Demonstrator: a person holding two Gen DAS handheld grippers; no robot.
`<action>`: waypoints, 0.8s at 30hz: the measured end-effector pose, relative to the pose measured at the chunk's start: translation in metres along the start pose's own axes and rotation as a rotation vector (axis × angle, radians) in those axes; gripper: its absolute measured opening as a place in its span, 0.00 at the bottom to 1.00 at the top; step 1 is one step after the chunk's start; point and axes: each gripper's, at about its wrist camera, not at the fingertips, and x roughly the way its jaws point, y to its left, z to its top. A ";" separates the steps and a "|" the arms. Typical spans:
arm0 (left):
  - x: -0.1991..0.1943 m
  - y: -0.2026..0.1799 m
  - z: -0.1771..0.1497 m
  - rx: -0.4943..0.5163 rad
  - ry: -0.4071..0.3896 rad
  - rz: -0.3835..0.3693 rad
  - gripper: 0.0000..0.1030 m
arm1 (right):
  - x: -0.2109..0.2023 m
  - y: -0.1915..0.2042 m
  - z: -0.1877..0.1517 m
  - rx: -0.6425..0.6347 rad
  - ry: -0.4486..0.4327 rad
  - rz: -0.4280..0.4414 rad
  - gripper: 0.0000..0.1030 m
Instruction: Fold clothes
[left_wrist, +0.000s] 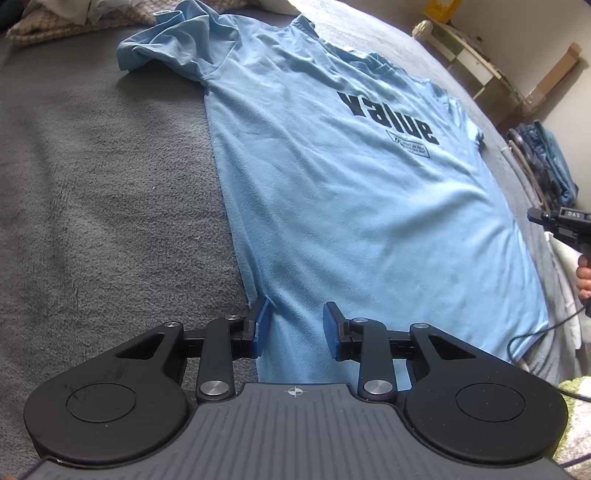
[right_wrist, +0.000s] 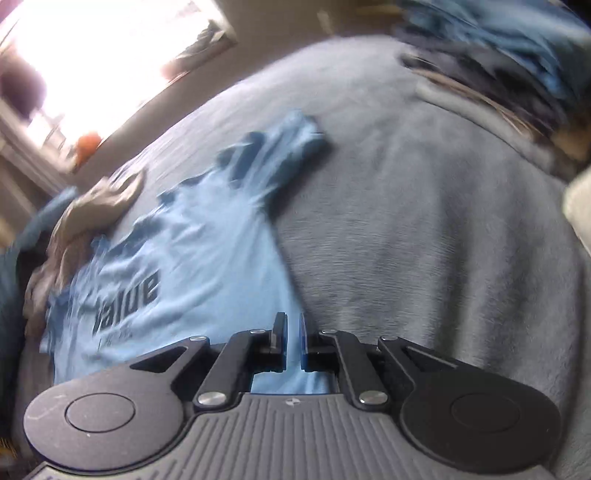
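Note:
A light blue T-shirt (left_wrist: 351, 206) printed "value" lies flat, face up, on a grey blanket (left_wrist: 110, 184). Its far left sleeve is bunched. My left gripper (left_wrist: 297, 325) stands open low over the shirt's near left hem corner. The blue pads are apart and cloth lies under the gap. My right gripper (left_wrist: 535, 216) shows at the shirt's right side edge, held by a hand (left_wrist: 583, 277). In the blurred right wrist view the right gripper (right_wrist: 293, 339) has its pads almost together on that edge of the T-shirt (right_wrist: 192, 258), with blue cloth in the slit.
A stack of dark and blue clothes (left_wrist: 546, 162) sits past the shirt's right side. A beige knit (left_wrist: 55, 26) lies at the far left, a brownish crumpled garment (right_wrist: 85, 221) by the collar. A black cable (left_wrist: 524, 339) trails near the right hem. A low shelf (left_wrist: 472, 55) stands beyond the bed.

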 end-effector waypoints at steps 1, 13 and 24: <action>0.000 0.001 -0.001 -0.004 -0.005 -0.006 0.30 | 0.001 0.013 -0.001 -0.058 0.016 0.016 0.07; -0.022 -0.013 -0.002 0.177 -0.172 0.020 0.30 | 0.089 0.164 -0.023 -0.599 0.144 0.072 0.07; 0.002 -0.026 -0.031 0.333 -0.020 -0.145 0.30 | 0.031 0.136 -0.107 -0.572 0.352 0.112 0.07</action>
